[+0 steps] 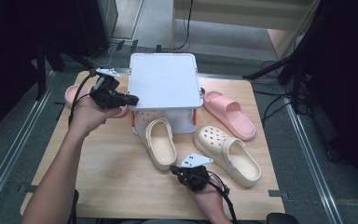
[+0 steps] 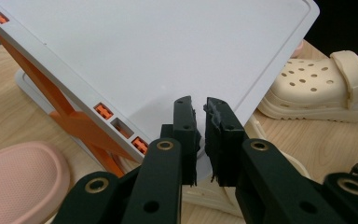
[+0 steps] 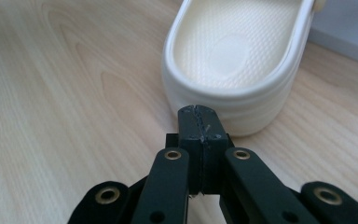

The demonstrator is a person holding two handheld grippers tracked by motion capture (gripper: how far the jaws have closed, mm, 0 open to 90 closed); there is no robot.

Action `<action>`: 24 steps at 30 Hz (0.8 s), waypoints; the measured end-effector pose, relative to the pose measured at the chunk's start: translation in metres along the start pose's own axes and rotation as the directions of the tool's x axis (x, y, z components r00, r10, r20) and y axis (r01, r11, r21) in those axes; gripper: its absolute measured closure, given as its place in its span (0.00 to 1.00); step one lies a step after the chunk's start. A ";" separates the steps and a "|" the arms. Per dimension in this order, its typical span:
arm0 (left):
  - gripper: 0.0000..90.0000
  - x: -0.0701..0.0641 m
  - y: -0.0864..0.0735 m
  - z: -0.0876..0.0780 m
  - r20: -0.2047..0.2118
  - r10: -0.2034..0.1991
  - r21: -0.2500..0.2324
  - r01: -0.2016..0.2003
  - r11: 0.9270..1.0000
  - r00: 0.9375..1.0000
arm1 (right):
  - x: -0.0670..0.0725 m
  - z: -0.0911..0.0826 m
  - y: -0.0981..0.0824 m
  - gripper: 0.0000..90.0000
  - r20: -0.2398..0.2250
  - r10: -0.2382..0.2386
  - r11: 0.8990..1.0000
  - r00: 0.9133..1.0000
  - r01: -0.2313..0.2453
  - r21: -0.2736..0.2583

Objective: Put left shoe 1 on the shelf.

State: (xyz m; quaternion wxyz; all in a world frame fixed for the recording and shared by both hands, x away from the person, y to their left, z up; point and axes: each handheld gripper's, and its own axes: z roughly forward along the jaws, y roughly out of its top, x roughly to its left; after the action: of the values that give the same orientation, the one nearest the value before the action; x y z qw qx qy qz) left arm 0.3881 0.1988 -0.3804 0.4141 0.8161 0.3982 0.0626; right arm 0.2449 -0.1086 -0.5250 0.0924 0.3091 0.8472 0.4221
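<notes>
The wooden bench (image 1: 121, 186) carries a white rack (image 1: 165, 81). Just before it lies the cream clog (image 1: 158, 142), long axis running toward the rack, toe under it, heel nearest the person. The right tongs (image 3: 199, 112), pressed shut and empty, sit just short of that heel, whose textured insole the right gripper view reveals. The left tongs (image 2: 200, 109), a slit apart, grip nothing by the rack's edge.

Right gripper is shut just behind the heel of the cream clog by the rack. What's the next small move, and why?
Probably open the right gripper and ease forward over the heel rim of the cream clog. Its jaws are closed with nothing between them, so it can't grasp yet. The left gripper stays at the white shoe rack.
</notes>
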 end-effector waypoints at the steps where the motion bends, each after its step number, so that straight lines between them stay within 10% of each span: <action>1: 0.92 0.000 0.000 0.000 -0.002 0.000 0.002 0.000 1.000 1.000 | -0.001 0.001 0.002 1.00 -0.006 -0.002 1.000 1.000 0.002 0.002; 24: 0.91 0.000 0.000 -0.001 0.001 -0.001 0.002 0.001 1.000 1.000 | -0.020 0.053 0.064 1.00 -0.007 -0.008 1.000 1.000 0.008 -0.029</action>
State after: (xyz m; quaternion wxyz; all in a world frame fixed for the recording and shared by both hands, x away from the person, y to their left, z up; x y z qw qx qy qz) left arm 0.3879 0.1993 -0.3802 0.4135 0.8164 0.3984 0.0613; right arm 0.3117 -0.0567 -0.5113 0.0957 0.3030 0.8425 0.4351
